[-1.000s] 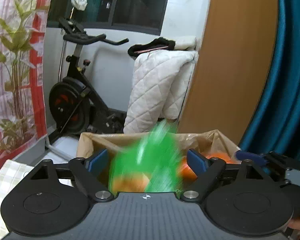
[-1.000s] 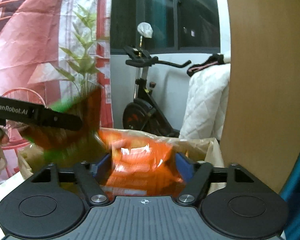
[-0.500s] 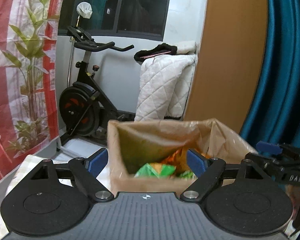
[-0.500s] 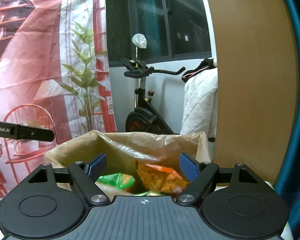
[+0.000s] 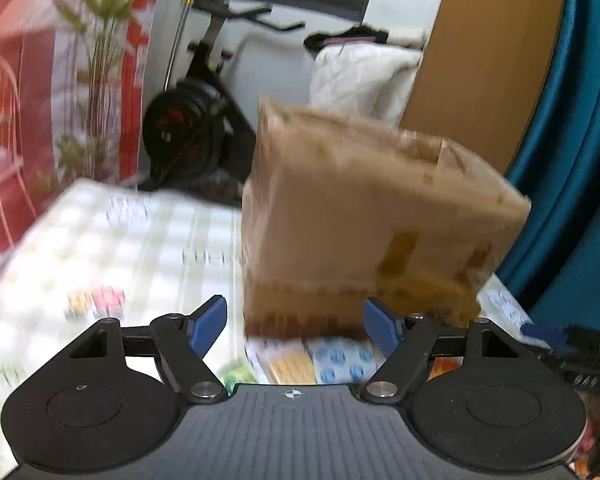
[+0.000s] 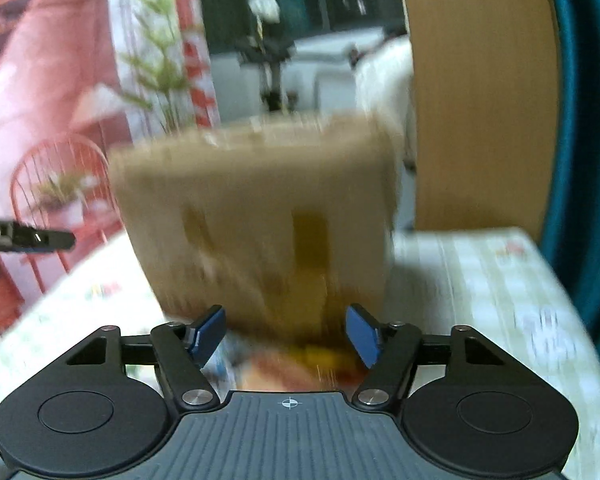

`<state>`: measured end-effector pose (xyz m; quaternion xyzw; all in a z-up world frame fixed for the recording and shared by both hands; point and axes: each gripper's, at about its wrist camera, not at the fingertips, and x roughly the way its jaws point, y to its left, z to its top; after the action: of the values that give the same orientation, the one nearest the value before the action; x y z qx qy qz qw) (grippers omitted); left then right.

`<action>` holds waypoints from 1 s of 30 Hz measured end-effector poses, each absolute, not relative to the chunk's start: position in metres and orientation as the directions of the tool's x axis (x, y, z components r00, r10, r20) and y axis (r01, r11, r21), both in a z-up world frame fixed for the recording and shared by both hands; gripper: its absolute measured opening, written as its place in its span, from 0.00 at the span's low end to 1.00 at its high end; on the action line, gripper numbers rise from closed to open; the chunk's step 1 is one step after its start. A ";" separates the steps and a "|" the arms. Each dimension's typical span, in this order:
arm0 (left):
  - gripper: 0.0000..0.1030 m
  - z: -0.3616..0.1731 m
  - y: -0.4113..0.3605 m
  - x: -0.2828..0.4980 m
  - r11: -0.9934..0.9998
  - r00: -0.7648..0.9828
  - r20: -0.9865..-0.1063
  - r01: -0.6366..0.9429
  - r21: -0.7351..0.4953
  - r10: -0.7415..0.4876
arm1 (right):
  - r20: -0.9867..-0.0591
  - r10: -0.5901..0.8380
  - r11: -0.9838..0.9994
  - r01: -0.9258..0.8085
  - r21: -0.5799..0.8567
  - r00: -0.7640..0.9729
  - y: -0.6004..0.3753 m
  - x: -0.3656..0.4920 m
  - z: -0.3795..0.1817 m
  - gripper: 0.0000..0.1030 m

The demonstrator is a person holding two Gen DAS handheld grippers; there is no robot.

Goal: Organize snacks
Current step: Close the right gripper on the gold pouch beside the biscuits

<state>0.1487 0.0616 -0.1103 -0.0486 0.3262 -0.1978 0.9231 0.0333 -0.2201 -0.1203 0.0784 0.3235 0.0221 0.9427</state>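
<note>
1. Both views are smeared with motion blur, so fine detail is hard to read.
2. The brown paper bag [image 5: 364, 216] stands upright on the checked tablecloth [image 5: 112, 248], just beyond both grippers, its open top at the far side.
3. The left gripper [image 5: 296, 326] points down at the foot of the bag, blue pads [image 5: 206, 324] apart and the jaws closing; nothing is pinched between them.
4. Flat snack packets [image 5: 324, 362] lie on the cloth at the near edge of the bag, just under the left gripper: one with blue dots on white, one yellow-orange, a sliver of green to the left.
5. The right gripper [image 6: 286, 330] faces the bag too, pads apart, jaws closing, gripping nothing; a blurred reddish-orange packet [image 6: 296, 372] lies below the gap.
6. At far left of the right wrist view, the black tip of the other gripper pokes in beside the bag.
7. Beyond the table: an exercise bike [image 5: 192, 120], a white quilted cover [image 5: 364, 76], a teal curtain [image 5: 580, 160] on the right, a red printed backdrop [image 6: 52, 80] on the left.
</note>
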 end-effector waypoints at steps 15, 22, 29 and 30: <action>0.69 -0.150 0.065 0.126 0.922 0.657 -0.651 0.322 -0.214 -0.380 | -0.792 0.007 1.000 0.016 0.022 0.610 -0.170 0.037 -0.199 0.57; 0.69 -0.153 0.061 0.119 0.928 0.659 -0.658 0.314 -0.201 -0.365 | -0.806 0.040 0.997 -0.078 -0.008 0.591 -0.145 0.044 -0.212 0.66; 0.69 -0.159 0.060 0.119 0.926 0.649 -0.663 0.307 -0.218 -0.372 | -0.806 -0.005 1.000 0.018 0.007 0.593 -0.172 0.023 -0.213 0.73; 0.69 -0.160 0.059 0.119 0.925 0.648 -0.664 0.309 -0.220 -0.374 | -0.800 -0.014 1.000 0.025 0.001 0.600 -0.177 0.020 -0.212 0.66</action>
<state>0.1194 0.0588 -0.1596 -0.0432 0.3749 -0.1884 0.9067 0.0203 -0.1770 -0.2121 0.0062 0.4473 -0.0109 0.8943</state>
